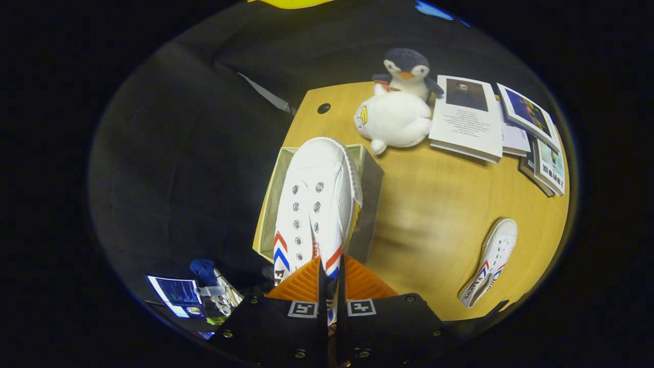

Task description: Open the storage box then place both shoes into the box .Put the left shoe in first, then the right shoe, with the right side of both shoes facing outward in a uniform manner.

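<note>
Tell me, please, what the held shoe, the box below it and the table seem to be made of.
Shoe, pinched in the claw: probably white canvas, matte, with metal eyelets and a ribbed rubber-like toe edge. Storage box: looks like soft fabric, since its beige walls are thin and dull. Table: wood or wood-look laminate, smooth, with a faint sheen.

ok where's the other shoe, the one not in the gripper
In the gripper view, the second shoe lies on the wooden table, off to the right of the gripper and the open storage box, nearer than the books.
</note>
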